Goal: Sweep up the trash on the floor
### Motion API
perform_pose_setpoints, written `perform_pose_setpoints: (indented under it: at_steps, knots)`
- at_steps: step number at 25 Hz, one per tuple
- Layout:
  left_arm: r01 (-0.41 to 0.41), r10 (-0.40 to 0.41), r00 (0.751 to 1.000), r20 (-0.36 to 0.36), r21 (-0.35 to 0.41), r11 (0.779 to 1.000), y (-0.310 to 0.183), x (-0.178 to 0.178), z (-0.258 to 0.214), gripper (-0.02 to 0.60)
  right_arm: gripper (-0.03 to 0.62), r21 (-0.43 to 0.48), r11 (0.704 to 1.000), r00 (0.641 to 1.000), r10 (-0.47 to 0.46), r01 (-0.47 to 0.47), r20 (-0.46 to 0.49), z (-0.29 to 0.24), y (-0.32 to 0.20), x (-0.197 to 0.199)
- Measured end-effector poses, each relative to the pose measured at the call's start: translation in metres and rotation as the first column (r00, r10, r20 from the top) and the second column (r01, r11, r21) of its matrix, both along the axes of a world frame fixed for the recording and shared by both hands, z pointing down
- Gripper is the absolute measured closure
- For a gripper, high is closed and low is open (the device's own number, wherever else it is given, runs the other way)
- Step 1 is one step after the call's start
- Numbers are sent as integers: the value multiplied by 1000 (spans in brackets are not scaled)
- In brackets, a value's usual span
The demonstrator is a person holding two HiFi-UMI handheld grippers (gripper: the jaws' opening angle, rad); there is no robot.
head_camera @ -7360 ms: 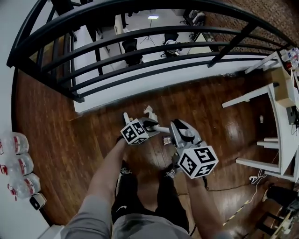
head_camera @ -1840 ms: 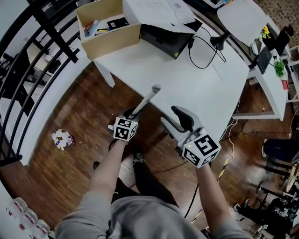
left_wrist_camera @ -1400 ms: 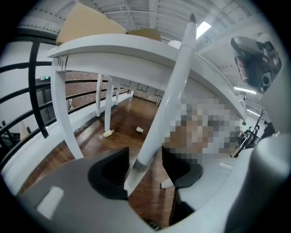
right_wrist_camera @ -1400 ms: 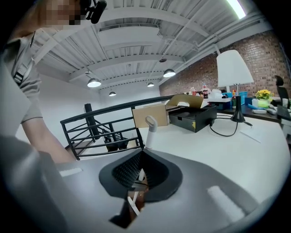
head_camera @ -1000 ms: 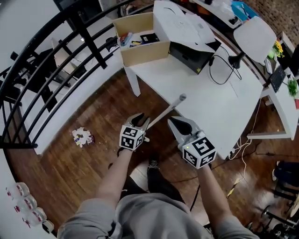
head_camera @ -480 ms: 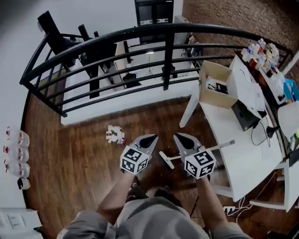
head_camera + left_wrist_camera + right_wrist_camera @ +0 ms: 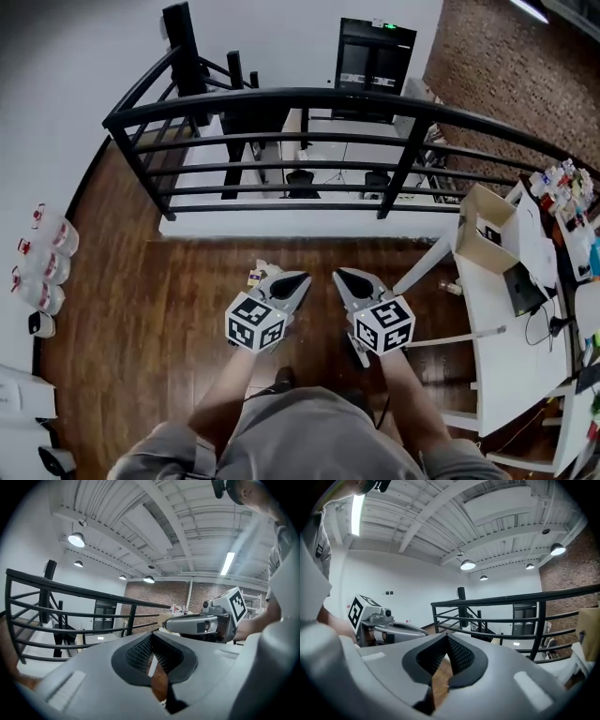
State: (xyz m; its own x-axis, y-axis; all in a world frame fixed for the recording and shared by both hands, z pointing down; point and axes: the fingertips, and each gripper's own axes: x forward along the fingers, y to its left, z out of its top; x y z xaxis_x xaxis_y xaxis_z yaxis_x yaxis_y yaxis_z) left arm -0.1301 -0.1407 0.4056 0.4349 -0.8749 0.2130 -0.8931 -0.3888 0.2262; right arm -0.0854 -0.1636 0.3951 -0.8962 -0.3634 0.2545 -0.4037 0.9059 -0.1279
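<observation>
The trash [image 7: 256,275], a small crumpled pale scrap with a touch of yellow, lies on the wooden floor [image 7: 131,309] on the person's side of the black railing [image 7: 281,97]. It is a little out from the railing's foot and roughly below the middle of its curve. The left gripper [image 7: 302,277] overlaps part of it in the head view, so I cannot make out its whole shape.

That gripper's jaws are pressed together with nothing between them; only floor shows through the slot under the pads. The right gripper [image 7: 339,275] hangs just beside it, a narrow gap apart. Both noses point toward the railing and tip only slightly down. Its jaws are pressed together as well, and they are just as empty. The person stands behind them, with both forearms stretched out toward the railing.

From under the right gripper a thin pale pole [image 7: 441,341] runs off toward the railing's right end, and its far tip reaches the edge of a white table [image 7: 492,309]. Neither gripper grips it. An open cardboard box [image 7: 487,225] sits on the end of the table nearest the railing. Off the railing's left end, against the white wall, several clear bottles [image 7: 42,267] stand in a cluster, well apart from the trash.
</observation>
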Motion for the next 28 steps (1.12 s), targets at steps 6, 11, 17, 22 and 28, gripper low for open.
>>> perform_pose_setpoints:
  at_steps: [6,11,17,22,28]
  knots:
    - [16,-17,998,55,15,1000,27,-50,-19,575,594,35,999,998,-38,36,44,-33,20,-63]
    - [54,-56,998,43,50,997,35,-72,-36,575,594,85,992,995,-99,97,25,-51,33,-87]
    - [66,-68,997,25,75,995,39,-74,-48,575,594,91,992,995,-93,90,23,-60,34,-90]
    - [61,-63,998,21,76,995,38,-72,-47,576,594,79,995,997,-69,66,39,-61,29,-87]
    - [50,-51,999,15,65,997,39,-68,-44,576,594,74,996,998,-50,46,46,-63,29,-84]
